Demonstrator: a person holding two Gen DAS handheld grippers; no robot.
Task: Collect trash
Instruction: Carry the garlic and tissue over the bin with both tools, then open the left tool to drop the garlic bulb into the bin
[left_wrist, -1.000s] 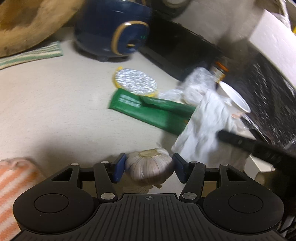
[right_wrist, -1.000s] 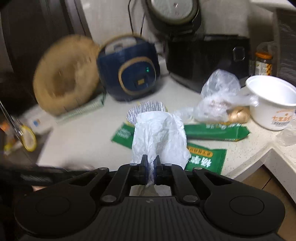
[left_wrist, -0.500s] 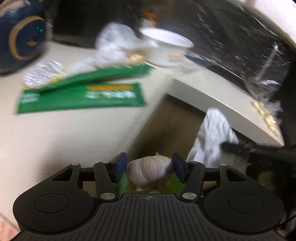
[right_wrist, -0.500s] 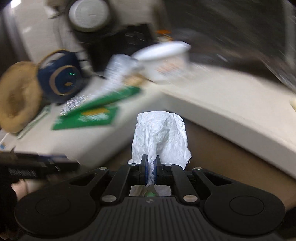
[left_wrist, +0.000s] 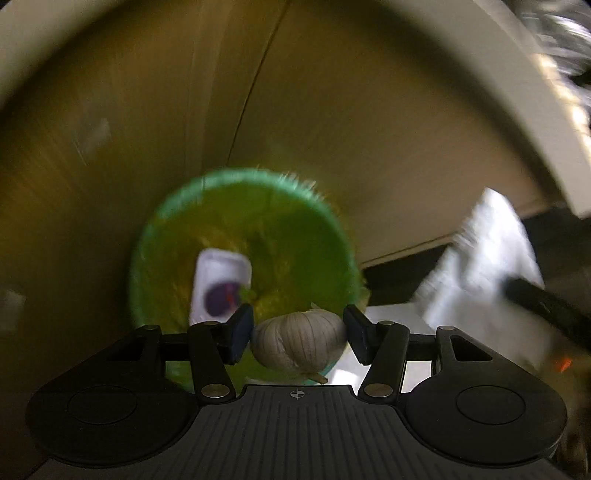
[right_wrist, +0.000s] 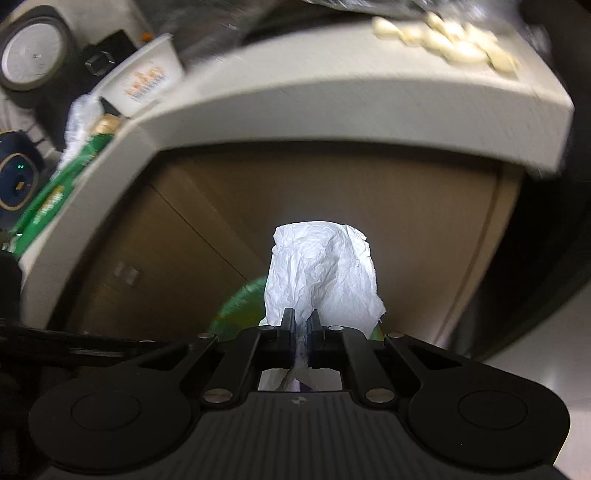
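Note:
A whole garlic bulb (left_wrist: 301, 341) sits between the blue pads of my left gripper (left_wrist: 299, 332), which is shut on it. Below it, on the floor, stands a round green trash bin (left_wrist: 332, 236) with a white cup-like container (left_wrist: 221, 284) inside. My right gripper (right_wrist: 302, 328) is shut on a crumpled white tissue (right_wrist: 323, 275). In the right wrist view part of the green bin (right_wrist: 240, 304) shows just behind the tissue. In the left wrist view the same tissue (left_wrist: 476, 258) hangs at the right, beside the bin.
Brown cabinet doors (right_wrist: 332, 192) rise behind the bin under the pale countertop edge (right_wrist: 332, 99). On the counter lie green wrappers (right_wrist: 55, 192), a white paper bowl (right_wrist: 144, 79), a plastic bag (right_wrist: 79, 118) and peeled garlic cloves (right_wrist: 447, 40).
Both grippers have swung off the countertop and come down in front of the cabinet, tilting to look onto the green bin. Each keeps its load: garlic left, tissue right.

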